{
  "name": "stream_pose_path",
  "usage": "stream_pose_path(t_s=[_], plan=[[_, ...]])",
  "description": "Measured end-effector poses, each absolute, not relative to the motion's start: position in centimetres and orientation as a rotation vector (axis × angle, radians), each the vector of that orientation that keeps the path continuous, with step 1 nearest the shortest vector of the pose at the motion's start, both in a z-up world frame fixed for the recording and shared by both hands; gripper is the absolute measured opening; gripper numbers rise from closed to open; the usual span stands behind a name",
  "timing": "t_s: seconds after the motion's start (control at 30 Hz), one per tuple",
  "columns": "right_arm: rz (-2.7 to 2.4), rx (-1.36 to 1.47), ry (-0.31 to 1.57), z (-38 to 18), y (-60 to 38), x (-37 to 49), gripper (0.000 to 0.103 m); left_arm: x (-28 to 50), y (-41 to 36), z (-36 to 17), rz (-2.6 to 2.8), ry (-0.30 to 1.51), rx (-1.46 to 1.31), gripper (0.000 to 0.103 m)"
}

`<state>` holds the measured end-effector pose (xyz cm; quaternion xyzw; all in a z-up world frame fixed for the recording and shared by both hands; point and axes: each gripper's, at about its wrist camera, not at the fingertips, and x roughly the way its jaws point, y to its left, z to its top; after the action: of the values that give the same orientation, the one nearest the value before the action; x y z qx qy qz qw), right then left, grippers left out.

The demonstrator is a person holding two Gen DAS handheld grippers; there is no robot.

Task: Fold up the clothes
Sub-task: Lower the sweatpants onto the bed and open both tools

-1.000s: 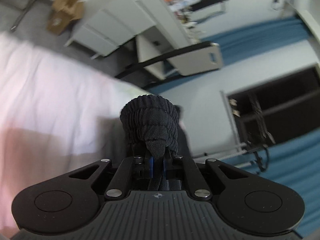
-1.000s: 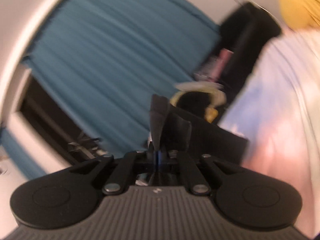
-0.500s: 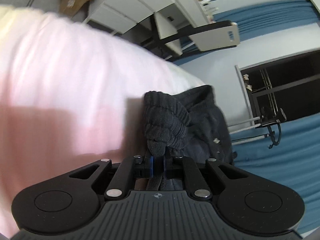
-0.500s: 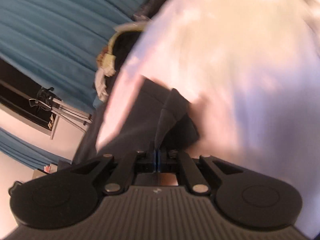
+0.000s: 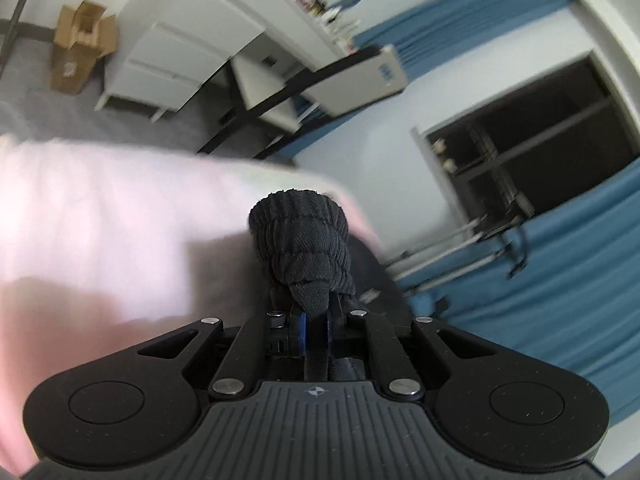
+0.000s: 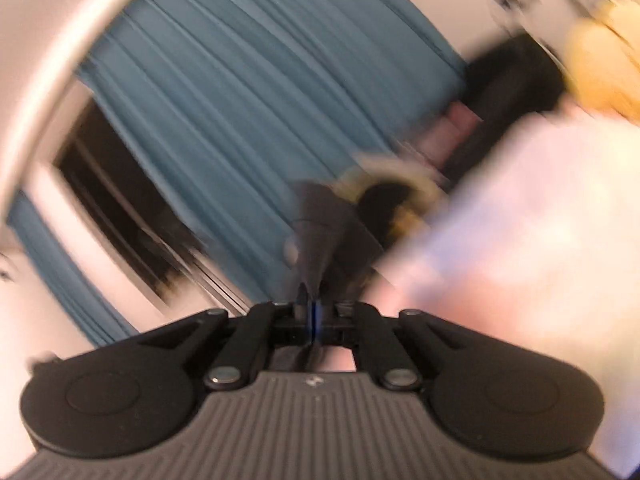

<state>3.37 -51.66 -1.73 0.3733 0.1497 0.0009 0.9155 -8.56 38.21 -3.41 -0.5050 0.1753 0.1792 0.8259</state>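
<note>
Gripping a bunched, ribbed band of a black knit garment (image 5: 302, 240), the left gripper (image 5: 316, 320) has its jaws pressed together on the cloth, with a tongue of fabric squeezed between the blue pads. The rest of the dark garment trails away to the right of the bunch and lies over the near corner of a pale pink bed cover (image 5: 100, 216), close to its edge; beyond that edge stand white drawers (image 5: 176, 60), a cardboard box (image 5: 76, 52) and blue curtains (image 5: 560, 272).

In the right wrist view, which is badly smeared, the right gripper (image 6: 314, 316) is likewise clamped, holding a thin, smooth fold of the same dark cloth (image 6: 320, 232) that stands up in a peak from the closed jaws. The pink cover fills the right side of that view, with something yellow (image 6: 604, 68) near its far edge; I cannot tell what it is.

Judging from how it bunches and droops, the garment is soft, light and limp, with no stiffness to hold a shape. The ribbed band looks thick and grippy, a sound place to pinch; the thinner cloth on the right seems more likely to slip, so it needs a deep bite near a hem or seam. Held at two edge points and kept taut between them, it should lie flat on the cover for folding.
</note>
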Motion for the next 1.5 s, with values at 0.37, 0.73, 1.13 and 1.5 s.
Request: stream_pose_path(t_s=[0.37,0.73,1.13,1.5], plan=[[-0.115,0.773,0.628,-14.8,-53.9,0.0,0.014,-11.5,37.1,-7.6,0.322,0.447,-0.868,0.036],[-0.107,0.446,0.476,-6.7,-49.1,0.1,0.055,-12.1,29.0,-0.2,0.337,0.424,-0.409,0.097],[0.135,0.256,0.482,-1.7,-31.5,10.4,0.066,-1.1,13.5,5.8,0.140,0.372,-0.233,0.100],[0.182,0.117,0.608,-12.4,-19.7,15.3,0.068,2.6,6.0,-2.7,0.073,0.462,-0.170,0.100]])
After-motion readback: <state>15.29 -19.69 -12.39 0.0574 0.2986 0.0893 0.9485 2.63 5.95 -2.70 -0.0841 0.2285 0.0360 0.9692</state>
